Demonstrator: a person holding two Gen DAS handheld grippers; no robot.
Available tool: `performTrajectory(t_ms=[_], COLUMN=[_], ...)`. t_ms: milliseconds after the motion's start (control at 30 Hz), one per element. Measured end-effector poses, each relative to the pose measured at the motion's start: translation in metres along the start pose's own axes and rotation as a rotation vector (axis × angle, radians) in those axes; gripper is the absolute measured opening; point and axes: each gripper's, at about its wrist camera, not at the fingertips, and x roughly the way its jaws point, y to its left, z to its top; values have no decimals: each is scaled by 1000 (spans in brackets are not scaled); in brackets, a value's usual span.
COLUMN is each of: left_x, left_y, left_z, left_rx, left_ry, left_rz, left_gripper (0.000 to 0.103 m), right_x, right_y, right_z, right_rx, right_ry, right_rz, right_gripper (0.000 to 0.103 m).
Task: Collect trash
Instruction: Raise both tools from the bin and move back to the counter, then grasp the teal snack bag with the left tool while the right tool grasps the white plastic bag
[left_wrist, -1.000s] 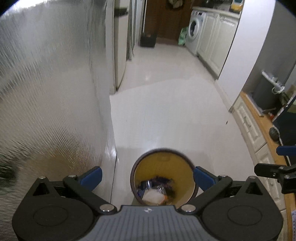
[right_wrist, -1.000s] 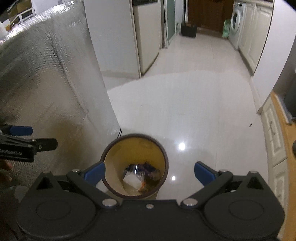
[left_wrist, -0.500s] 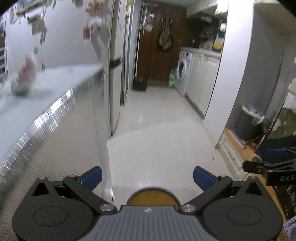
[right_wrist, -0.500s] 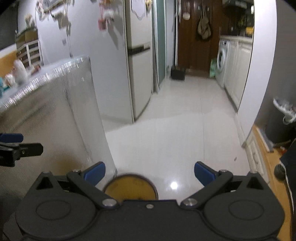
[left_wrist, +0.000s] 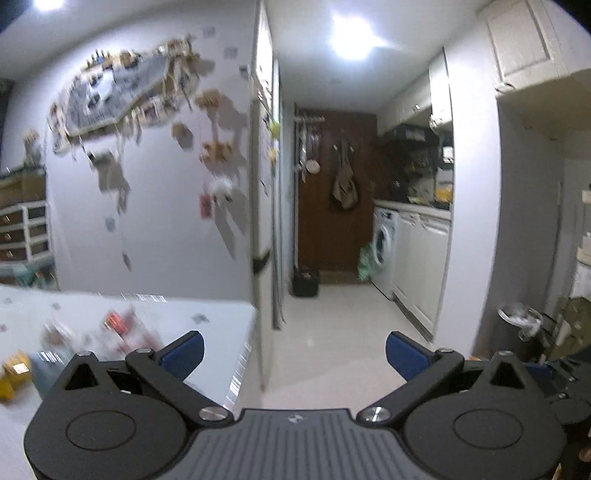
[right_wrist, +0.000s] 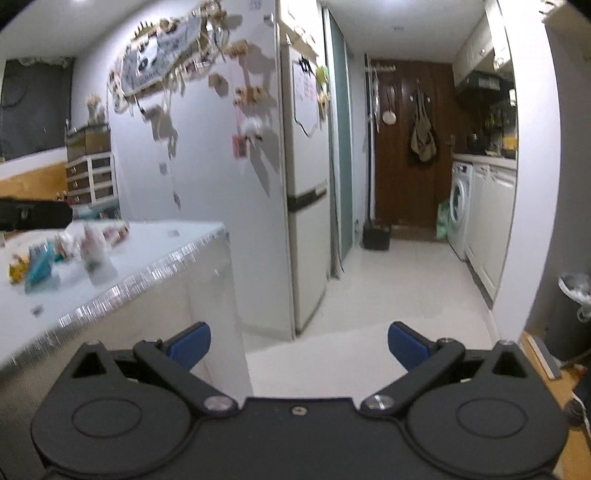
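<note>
While both hand-held grippers gape empty — left (left_wrist: 294, 349), right (right_wrist: 298, 339) — blurred litter (right_wrist: 62, 251) dots the counter (right_wrist: 155, 254).

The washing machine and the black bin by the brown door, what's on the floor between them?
A green bag sits against the washing machine; toward the black bin it's bare white floor. The right wrist view shows this best.

- Two grippers: the left gripper (left_wrist: 293, 349) and the right gripper (right_wrist: 299, 341), each with two blue fingertips spread wide apart.
- One white table (right_wrist: 147, 254), with blurred small items (right_wrist: 66, 251) near its left edge; their number cannot be told.
- One fridge (right_wrist: 306, 206).
- One washing machine (right_wrist: 460, 210).
- One brown door (right_wrist: 406, 147).
</note>
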Motion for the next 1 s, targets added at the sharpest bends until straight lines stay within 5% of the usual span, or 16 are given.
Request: performTrajectory(t_ms=[267,667,833,1000], left_x=[10,52,64,72], left_y=[63,212,269,320], left_z=[38,21,-3,-25], left_rx=[22,-40,-113,-256], left_ry=[-41,47,82,71], left_rz=[105,233,218,115], left_gripper=[103,103,103,103], right_x=[16,59,92,119], right_y=[48,130,160,191], right_z=[42,85,95,101], right_rx=[-18,-36,22,82], right_ry=[-97,-134,-85,-41], right_rz=[79,201,249,242], right_gripper=[103,103,103,103])
